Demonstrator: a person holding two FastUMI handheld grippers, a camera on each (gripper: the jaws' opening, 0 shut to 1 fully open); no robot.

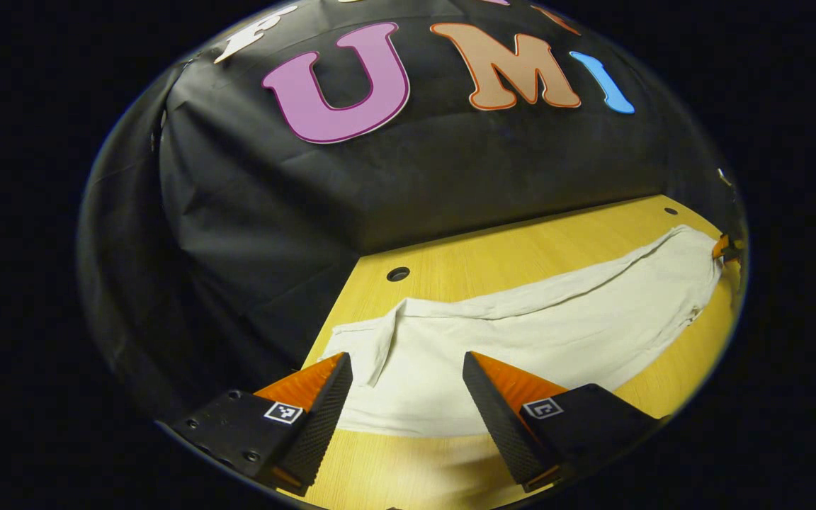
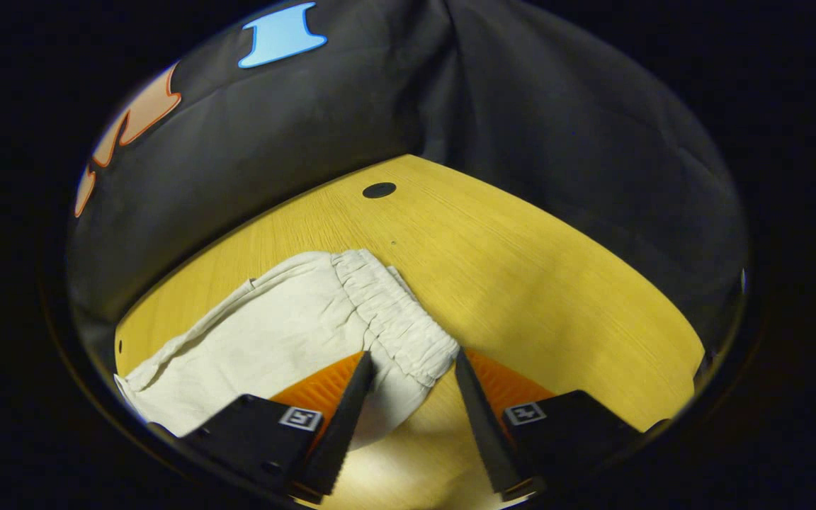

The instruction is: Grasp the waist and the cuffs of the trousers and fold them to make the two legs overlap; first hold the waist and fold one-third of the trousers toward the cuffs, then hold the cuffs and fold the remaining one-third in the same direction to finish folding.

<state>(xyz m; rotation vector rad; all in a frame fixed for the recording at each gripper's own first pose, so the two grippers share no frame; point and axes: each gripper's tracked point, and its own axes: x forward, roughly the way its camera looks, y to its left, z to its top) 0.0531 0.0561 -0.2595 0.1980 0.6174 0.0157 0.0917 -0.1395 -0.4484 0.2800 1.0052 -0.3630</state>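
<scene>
Left gripper view: your left gripper (image 1: 406, 386) stands wide, its fingers apart with nothing between them, low over the cuff end of the trousers (image 1: 521, 333). The trousers lie flat on the table (image 1: 465, 262), already one leg over the other by the look of it, running away toward the far right. Fabric reads as thin, soft, light cloth; expect it to sag and drag rather than hold shape. Near the left finger a loose flap (image 1: 380, 347) is turned over. Take hold at the cuff hem, both layers together, or the lower leg will stay behind. At the far right edge a small part of the right gripper (image 1: 725, 248) sits at the waist end; too small there to judge its opening. How many layers lie under the top one you cannot tell.

Right gripper view: your right gripper (image 2: 410, 372) is wide too, fingers straddling the near corner of the elastic waistband (image 2: 394, 312) without pressing on it. The gathered band is thicker and gives the surest bite; pinch it, not the thin cloth beside it. The cuff end runs off the lower left, cut off. The near edge of the waist is hidden behind the fingers.
</scene>
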